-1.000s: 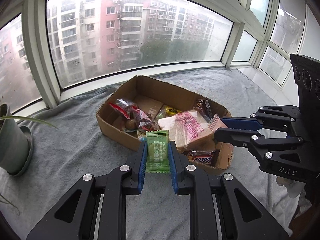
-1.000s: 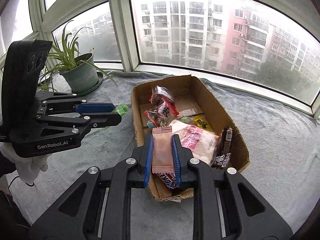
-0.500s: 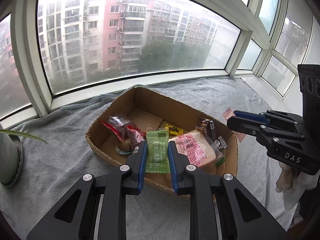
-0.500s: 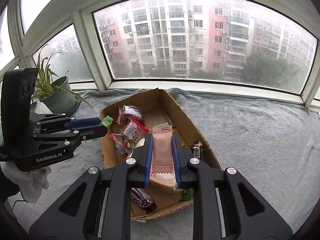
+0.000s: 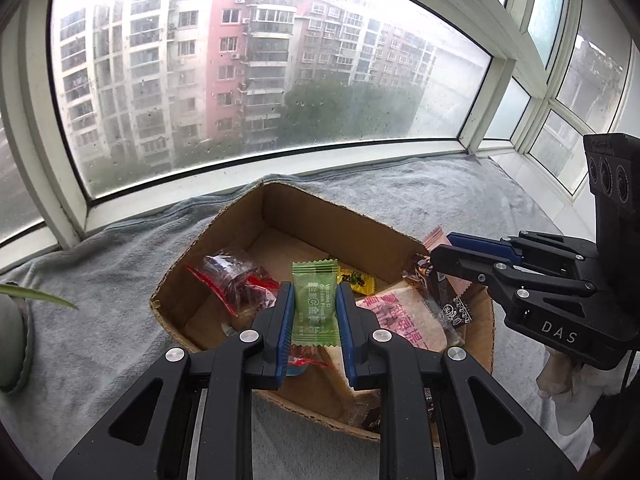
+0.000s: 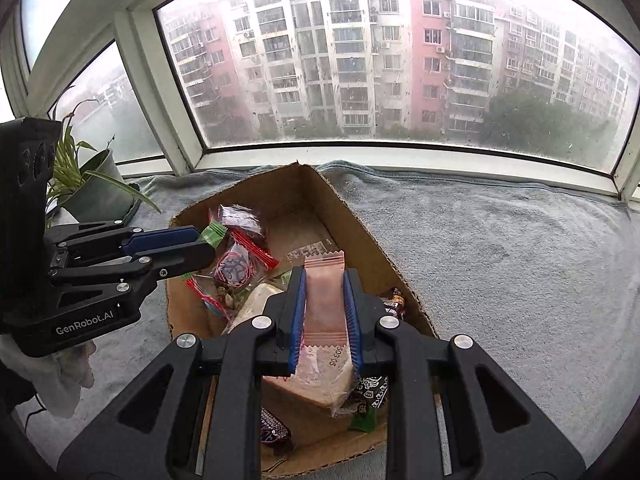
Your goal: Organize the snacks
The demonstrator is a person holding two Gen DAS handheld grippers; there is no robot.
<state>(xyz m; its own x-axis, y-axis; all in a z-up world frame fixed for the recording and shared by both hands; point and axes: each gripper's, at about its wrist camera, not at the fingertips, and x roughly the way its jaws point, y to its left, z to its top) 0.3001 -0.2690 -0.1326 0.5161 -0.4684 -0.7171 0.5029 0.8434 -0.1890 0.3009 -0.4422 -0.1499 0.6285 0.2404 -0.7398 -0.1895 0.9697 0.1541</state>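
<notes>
A shallow cardboard box (image 5: pixel 320 216) (image 6: pixel 360 224) sits on a grey towel and holds several wrapped snacks. My left gripper (image 5: pixel 313 294) is shut on a green candy packet (image 5: pixel 313 304) and hangs over the near part of the box. In the right wrist view that same gripper (image 6: pixel 200 240) comes in from the left with the green packet's end (image 6: pixel 214 234) sticking out. My right gripper (image 6: pixel 324 280) is shut on a pink wafer packet (image 6: pixel 324 300) above the box; in the left wrist view it (image 5: pixel 440 248) reaches in from the right, with the pink packet (image 5: pixel 434 239) showing at its tip.
A potted spider plant (image 6: pixel 92 184) stands left of the box by the window, its pot edge (image 5: pixel 12 344) showing in the left wrist view. White window frames (image 5: pixel 280 160) close off the far side. Inside the box lie red-sealed bags (image 6: pixel 240 256), a pink bread pack (image 5: pixel 400 320) and dark chocolate bars (image 5: pixel 448 300).
Both grippers have moved in over the box with their packets still held. The box now sits centred and closer in both views.
</notes>
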